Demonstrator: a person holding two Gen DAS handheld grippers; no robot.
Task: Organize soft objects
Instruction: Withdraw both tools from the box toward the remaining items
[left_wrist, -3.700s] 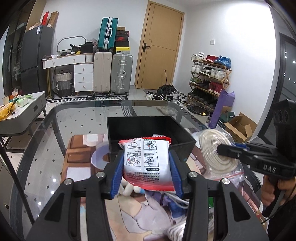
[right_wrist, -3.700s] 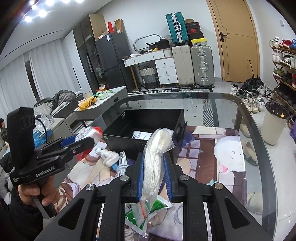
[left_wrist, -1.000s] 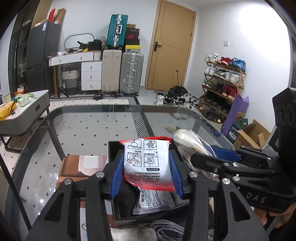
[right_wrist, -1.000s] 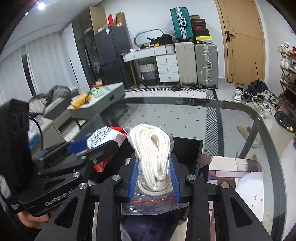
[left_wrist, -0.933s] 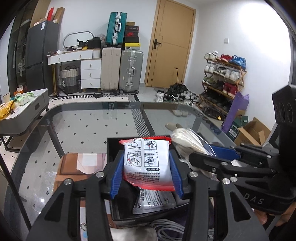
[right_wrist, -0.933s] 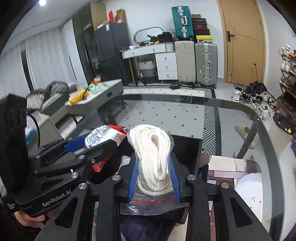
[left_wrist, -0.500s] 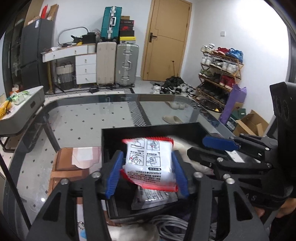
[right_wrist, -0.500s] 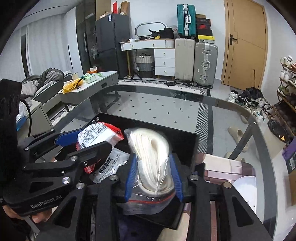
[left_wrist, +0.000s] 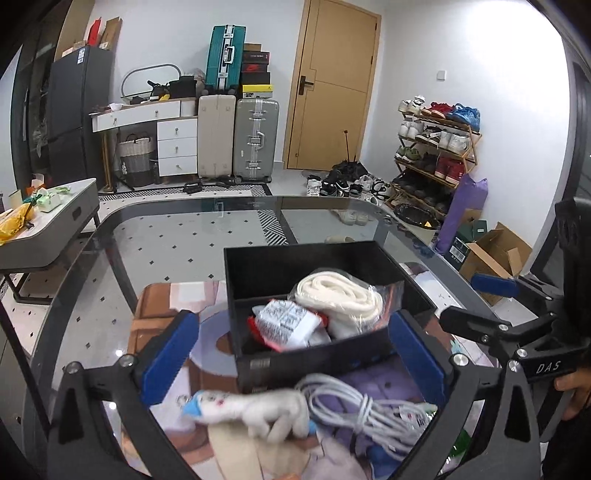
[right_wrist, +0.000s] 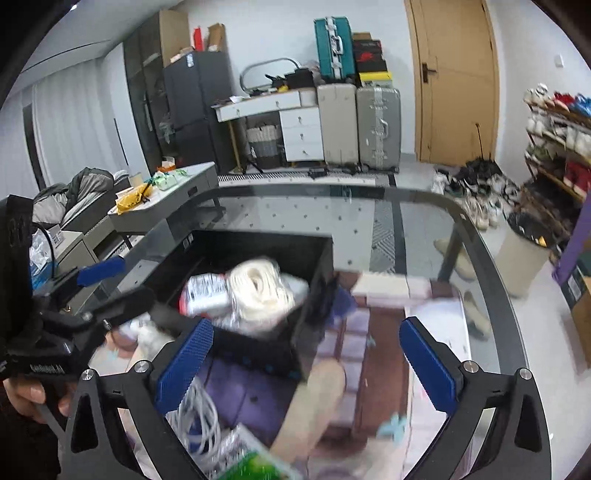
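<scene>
Both grippers have just let go. The left gripper (left_wrist: 291, 354) and the right gripper (right_wrist: 304, 360) are opening wide with nothing between their blue pads, where a moment ago each pinched a bag. The red-edged packet (left_wrist: 286, 325) and the bagged white rope (left_wrist: 340, 295) now lie inside the black box (left_wrist: 314, 363) at mid-frame — two items stowed. Still outside, at the bottom of the left view — a white plush toy (left_wrist: 255, 410) and a grey cable bundle (left_wrist: 365, 413).

I count one black box (left_wrist: 317, 358) holding two packets: a rope bag (left_wrist: 340, 295) and a red-edged pouch (left_wrist: 286, 321). Outside lie one cable bundle (left_wrist: 362, 410) and one plush toy (left_wrist: 251, 410).
</scene>
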